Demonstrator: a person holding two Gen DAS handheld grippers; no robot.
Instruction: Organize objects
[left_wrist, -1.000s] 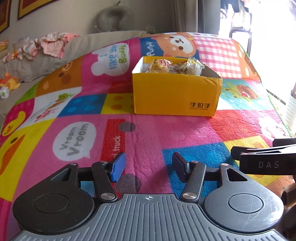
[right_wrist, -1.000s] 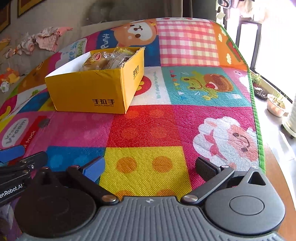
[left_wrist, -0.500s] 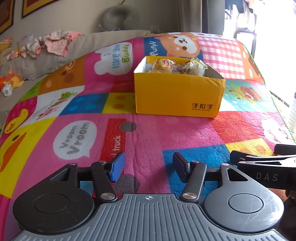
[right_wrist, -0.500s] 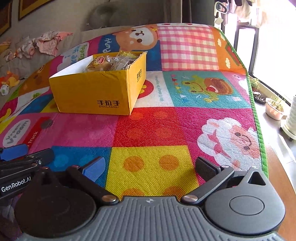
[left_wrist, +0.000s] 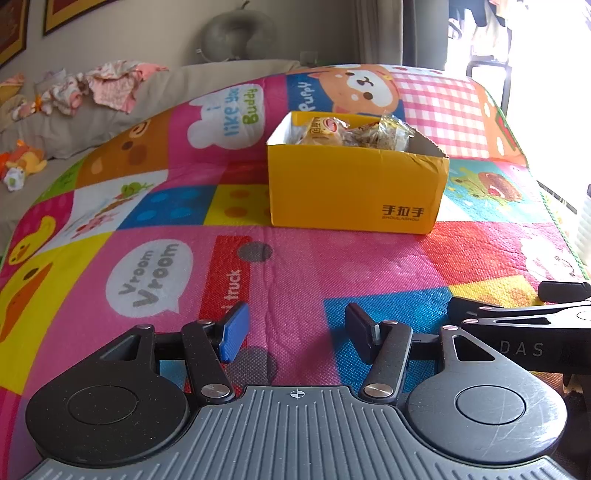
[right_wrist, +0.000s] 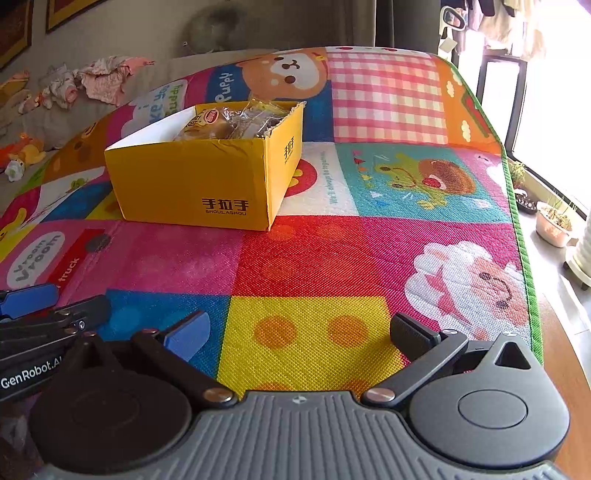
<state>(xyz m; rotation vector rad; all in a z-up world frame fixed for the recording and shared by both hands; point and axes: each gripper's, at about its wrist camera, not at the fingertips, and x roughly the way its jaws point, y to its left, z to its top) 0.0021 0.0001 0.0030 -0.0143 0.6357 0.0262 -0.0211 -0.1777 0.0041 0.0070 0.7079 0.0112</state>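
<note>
I see a large, brightly coloured patchwork play mat (left_wrist: 155, 236) with cartoon animals and speech bubbles, and it carries everything I am working with. Toward its far edge, roughly midway between the left and right edges, stands an open-topped yellow cardboard box (left_wrist: 354, 192) with dark printed characters on its near wall. Inside it lie clear-wrapped snack packets (left_wrist: 354, 131), piled against the far wall; one shows a round bun and a red label (I cannot read the rest).

My left gripper (left_wrist: 295, 332) hovers over the near edge of the mat, its jaws parted to a moderate gap with nothing between them; the left finger (left_wrist: 232, 330) has a blue pad. My right gripper (right_wrist: 297, 334) sits just beside it over the near right part of the mat, jaws spread wider and likewise holding nothing. Both grippers are well apart from the box.

Beyond the mat's far left corner I can make out a heap of crumpled pink and white baby clothes (left_wrist: 107, 86) on a beige cushion.
</note>
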